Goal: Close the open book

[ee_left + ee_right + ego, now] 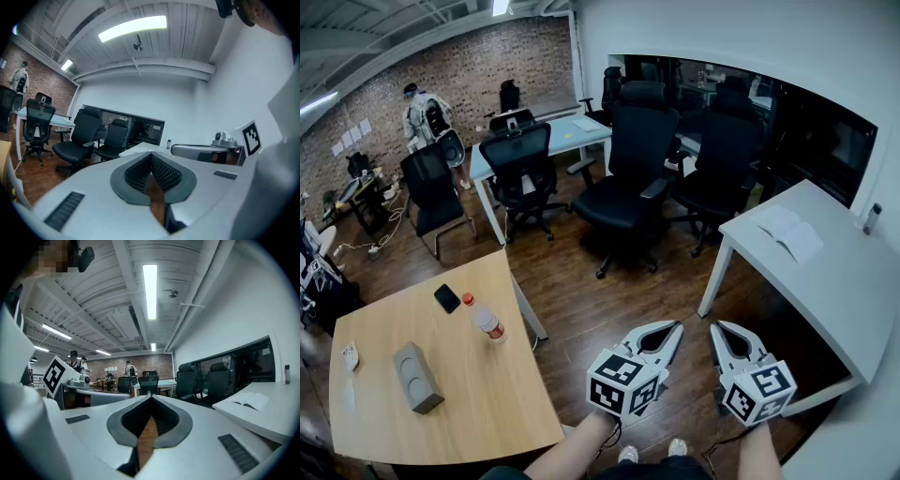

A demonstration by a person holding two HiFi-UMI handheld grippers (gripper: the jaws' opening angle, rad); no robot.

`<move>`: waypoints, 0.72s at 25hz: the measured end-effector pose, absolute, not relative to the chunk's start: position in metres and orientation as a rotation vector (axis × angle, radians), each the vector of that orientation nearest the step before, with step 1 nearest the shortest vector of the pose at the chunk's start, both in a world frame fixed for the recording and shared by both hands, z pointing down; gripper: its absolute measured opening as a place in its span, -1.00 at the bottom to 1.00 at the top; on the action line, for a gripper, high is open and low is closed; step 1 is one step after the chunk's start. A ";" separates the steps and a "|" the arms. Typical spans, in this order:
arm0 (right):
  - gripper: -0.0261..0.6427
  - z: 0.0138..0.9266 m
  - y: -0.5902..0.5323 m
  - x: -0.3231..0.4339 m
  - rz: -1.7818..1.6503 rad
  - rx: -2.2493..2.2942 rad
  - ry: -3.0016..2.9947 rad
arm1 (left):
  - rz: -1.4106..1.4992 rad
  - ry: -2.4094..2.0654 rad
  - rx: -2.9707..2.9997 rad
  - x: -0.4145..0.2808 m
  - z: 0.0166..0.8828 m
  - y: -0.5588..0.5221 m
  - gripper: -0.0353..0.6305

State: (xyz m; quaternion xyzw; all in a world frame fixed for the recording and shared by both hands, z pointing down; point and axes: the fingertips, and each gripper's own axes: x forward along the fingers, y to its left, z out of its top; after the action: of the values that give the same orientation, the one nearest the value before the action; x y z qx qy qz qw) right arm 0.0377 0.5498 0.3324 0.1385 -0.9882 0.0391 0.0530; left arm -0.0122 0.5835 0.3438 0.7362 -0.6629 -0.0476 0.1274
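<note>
Open book (789,233) on white table (853,281) at two o'clock, left gripper (664,330) and right gripper (724,331) at six, both closed, empty

The open book (790,232) showed matt white paper on a smooth white table (853,281), while the near-left table (497,403) was pale wood, the floor (581,300) dark glossy planks and the far wall (478,56) rough brick.
</note>
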 end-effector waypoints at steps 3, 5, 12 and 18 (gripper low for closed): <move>-0.91 0.328 0.542 0.039 0.092 0.453 -3.001 | -0.135 -1.908 2.166 -0.012 0.344 0.577 -0.88; -0.91 0.325 0.534 0.043 0.078 0.482 -2.997 | -0.130 -1.882 2.186 -0.008 0.344 0.570 -0.88; -0.91 0.323 0.488 0.081 0.107 0.639 -2.988 | -0.089 -1.791 2.276 0.024 0.341 0.520 -0.88; -0.91 0.341 0.424 0.117 0.149 0.743 -2.969 | -0.051 -1.753 2.301 0.053 0.350 0.458 -0.88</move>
State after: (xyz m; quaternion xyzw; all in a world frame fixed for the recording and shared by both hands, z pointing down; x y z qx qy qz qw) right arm 0.1174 0.4244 0.3411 0.2423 -0.9682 0.0486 0.0385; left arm 0.0533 0.4580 0.3496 0.7892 -0.6013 -0.0175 0.1238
